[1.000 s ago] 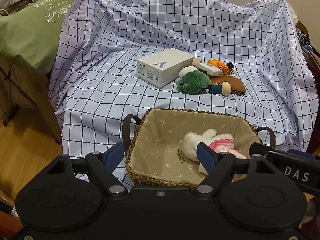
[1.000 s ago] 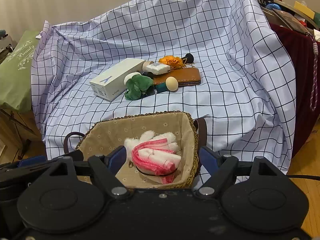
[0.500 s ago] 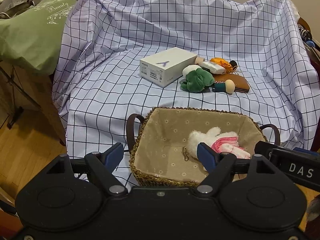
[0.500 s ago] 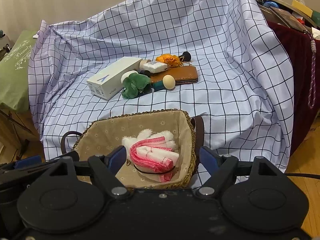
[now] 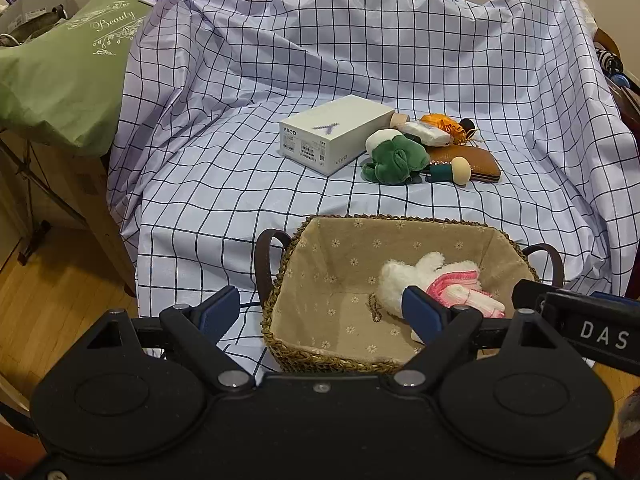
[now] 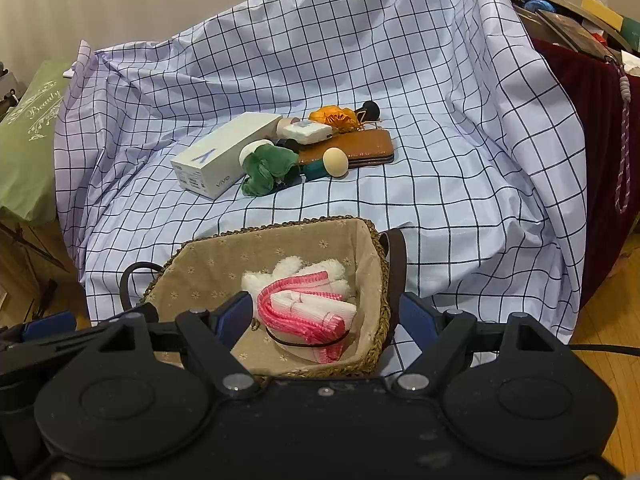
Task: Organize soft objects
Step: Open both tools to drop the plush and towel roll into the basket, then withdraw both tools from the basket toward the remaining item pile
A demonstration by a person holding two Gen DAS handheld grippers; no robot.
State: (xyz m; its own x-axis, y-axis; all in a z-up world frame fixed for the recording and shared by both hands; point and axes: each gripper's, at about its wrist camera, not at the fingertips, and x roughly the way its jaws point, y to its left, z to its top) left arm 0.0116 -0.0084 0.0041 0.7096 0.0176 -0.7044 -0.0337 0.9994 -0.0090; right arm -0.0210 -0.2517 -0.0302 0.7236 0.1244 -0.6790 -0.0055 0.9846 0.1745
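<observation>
- My left gripper (image 5: 322, 312) hovers at the near edge of the woven basket (image 5: 320, 356), and its jaws are opening right now, with nothing pinched between them.
- My right gripper (image 6: 324, 316) sits over the same basket (image 6: 378, 264) from the other side, its blue fingers (image 6: 416, 314) spread apart and gripping nothing.
- Down in the basket lies a white fluffy plush toy (image 5: 404, 276), tucked toward the right-hand end in the left camera.
- On top of that plush rests a folded pink-and-white cloth (image 6: 304, 308), with a dark cord looped around its near end.
- The basket has a beige flowered lining and a dark handle (image 5: 266, 264) at each end; it stands on the front of the checked sheet (image 5: 400, 60).
- Further back on the sheet there's a cluster well apart from the basket: a white phone box (image 5: 336, 132), and just beside it a green plush (image 5: 396, 160) still out on the cloth.
- Touching that green plush is a small doll with a round pale head (image 6: 335, 162), lying against a brown wallet (image 6: 352, 148).
- Behind the wallet I see a white packet (image 6: 306, 132) and an orange ruffled item (image 6: 336, 117).
- Off to the left, a green bag (image 5: 68, 80) with "Beauty" printed on it hangs over the furniture.
</observation>
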